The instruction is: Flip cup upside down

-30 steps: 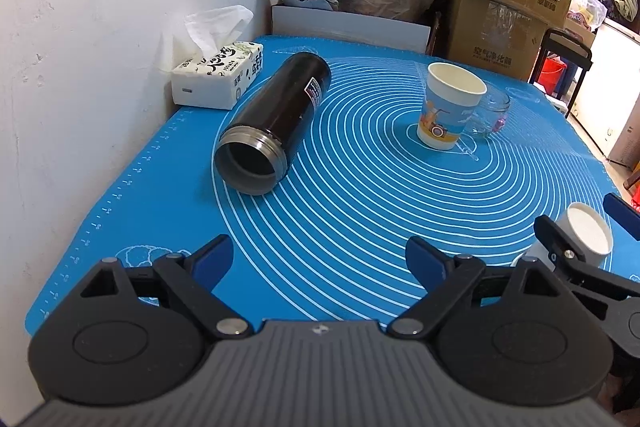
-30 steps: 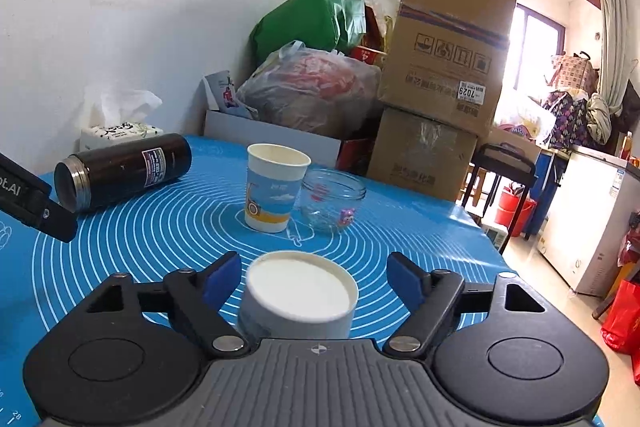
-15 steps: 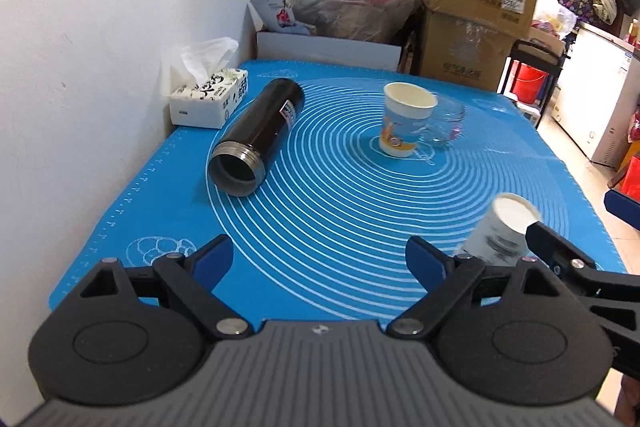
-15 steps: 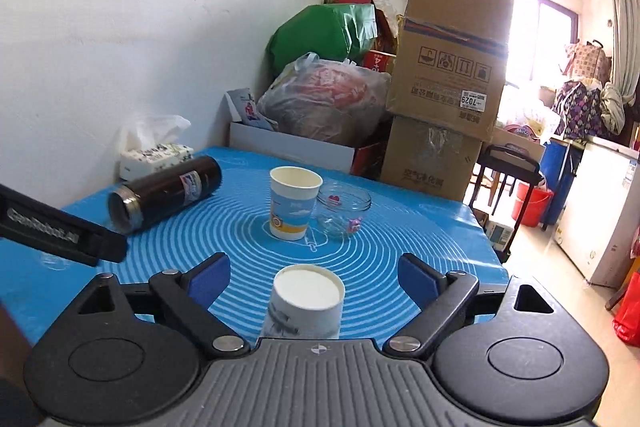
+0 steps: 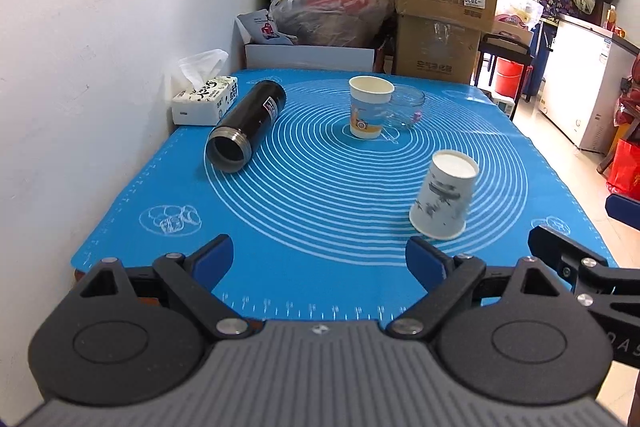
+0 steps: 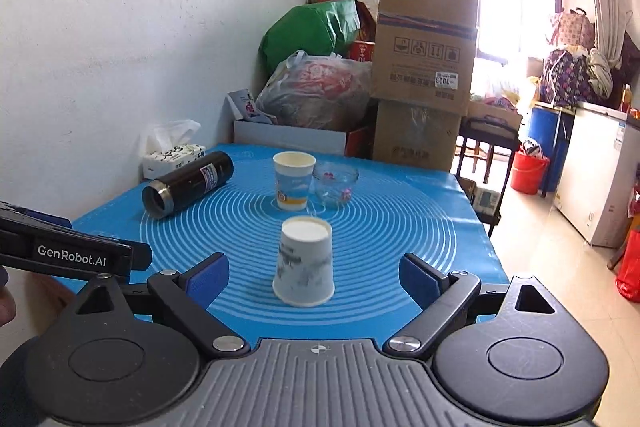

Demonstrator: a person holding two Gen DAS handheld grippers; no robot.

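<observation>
A white paper cup (image 6: 304,263) stands upside down on the blue mat (image 6: 420,227), base up; it also shows in the left wrist view (image 5: 444,195). My right gripper (image 6: 314,273) is open, its jaws wide apart and drawn back just short of the cup, touching nothing. My left gripper (image 5: 320,259) is open and empty over the mat's front edge, left of the cup. A second paper cup (image 5: 369,107) stands upright near the mat's middle.
A black flask (image 5: 246,127) lies on its side at the left, mouth toward me. A small glass jar (image 5: 406,103) sits beside the upright cup. A tissue box (image 5: 205,99) stands by the wall. Boxes and bags are piled behind the table.
Both grippers have pulled back from the table. The right gripper, which had the upside-down cup between its jaws, now stands clear of it. The cup rests on the mat.
</observation>
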